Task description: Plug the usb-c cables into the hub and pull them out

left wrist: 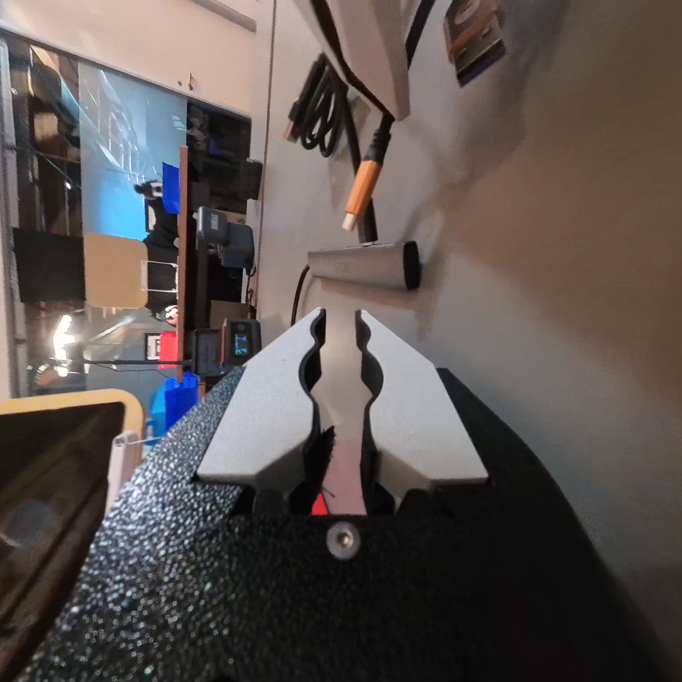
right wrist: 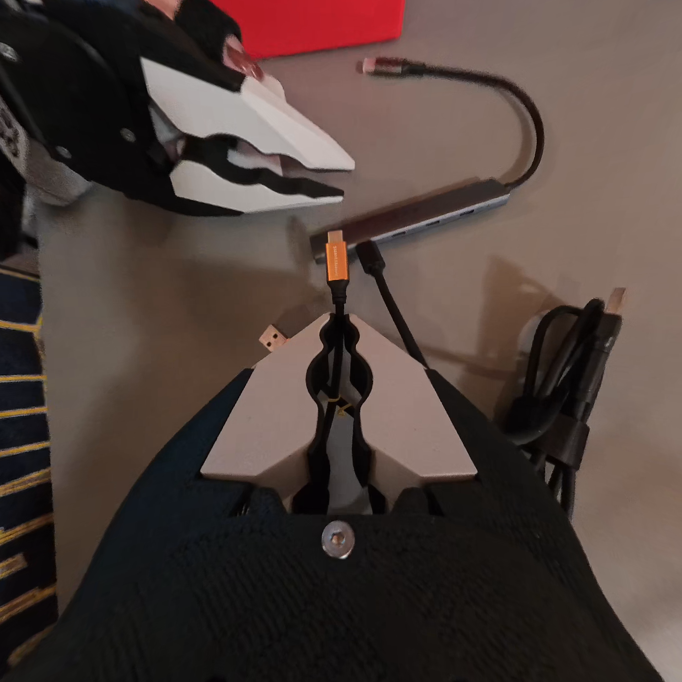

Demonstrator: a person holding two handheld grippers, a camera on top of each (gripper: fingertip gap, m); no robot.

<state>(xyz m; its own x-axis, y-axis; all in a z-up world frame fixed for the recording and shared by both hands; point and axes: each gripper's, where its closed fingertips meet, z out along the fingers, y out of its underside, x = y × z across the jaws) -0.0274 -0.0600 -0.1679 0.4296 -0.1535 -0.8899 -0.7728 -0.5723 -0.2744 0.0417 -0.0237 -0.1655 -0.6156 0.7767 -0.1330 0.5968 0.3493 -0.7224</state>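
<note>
The orange usb-c cable (right wrist: 335,260) is pinched by its black cord between the closed fingers of the right gripper (right wrist: 340,316), and its long axis runs straight ahead of the fingertips, with the bare metal tip pointed at the near end of the hub (right wrist: 409,217). The tip is seen just short of that end in the right wrist view; whether it touches cannot be told, since it overlaps the hub there. The hub lies flat on the grey surface (right wrist: 184,295), its long axis slanting away to the right, and its own black lead curls back toward a red box (right wrist: 313,26) at the far edge of the view. A second, black usb-c plug (right wrist: 370,256) is seen against the hub's near long side, beside the orange one, and appears to be seated, though blur leaves that uncertain. The left gripper (left wrist: 340,312) is held just short of the hub (left wrist: 363,264) with its fingers narrowly parted and nothing between them; in the right wrist view it is seen at upper left, raised off the surface. A coiled black cable bundle (right wrist: 561,372) lies to the right of the right gripper, and open grey surface is left between that bundle and the hub. A loose usb-a plug (right wrist: 273,337) rests just left of the right fingertips.
</note>
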